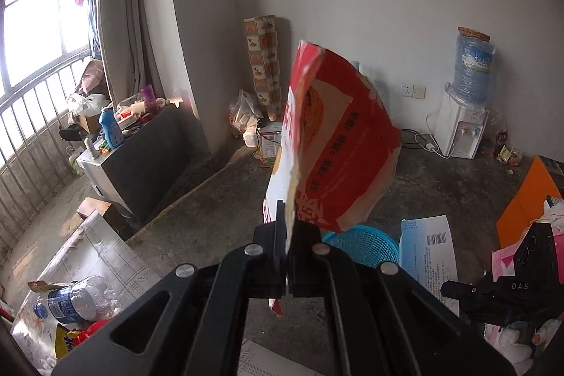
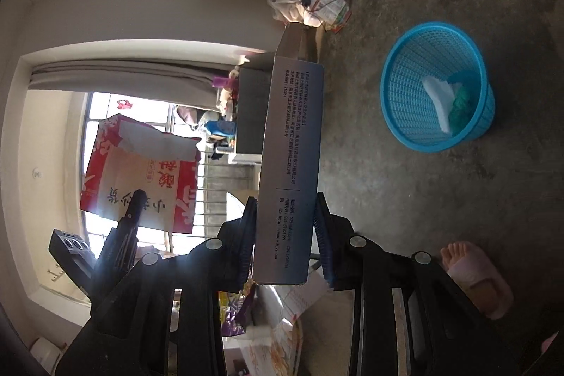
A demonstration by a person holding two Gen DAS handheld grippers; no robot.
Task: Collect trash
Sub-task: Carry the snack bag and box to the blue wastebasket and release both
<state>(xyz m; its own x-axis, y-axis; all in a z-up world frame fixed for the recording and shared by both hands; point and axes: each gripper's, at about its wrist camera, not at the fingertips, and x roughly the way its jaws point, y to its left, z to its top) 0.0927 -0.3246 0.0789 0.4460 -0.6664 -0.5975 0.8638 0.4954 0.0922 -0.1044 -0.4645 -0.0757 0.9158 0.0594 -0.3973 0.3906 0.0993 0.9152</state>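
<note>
My left gripper (image 1: 290, 229) is shut on the lower edge of a red and white paper bag (image 1: 338, 147), which stands up in front of the camera. Behind and below the bag, a blue mesh basket (image 1: 363, 244) sits on the concrete floor. My right gripper (image 2: 286, 210) is shut on a long grey-blue carton (image 2: 292, 136) printed with text. In the right wrist view the basket (image 2: 437, 87) lies ahead to the right, holding white paper and something green. The bag (image 2: 141, 164) and left gripper show at the left there. The carton (image 1: 426, 252) appears beside the basket.
A water dispenser (image 1: 461, 129) stands by the far wall, and a patterned roll (image 1: 264, 66) leans in the corner above plastic bags. A dark cabinet (image 1: 141, 164) is at the left. An empty bottle (image 1: 74, 302) and wrappers lie near me. A foot in a pink slipper (image 2: 472, 273) stands close by.
</note>
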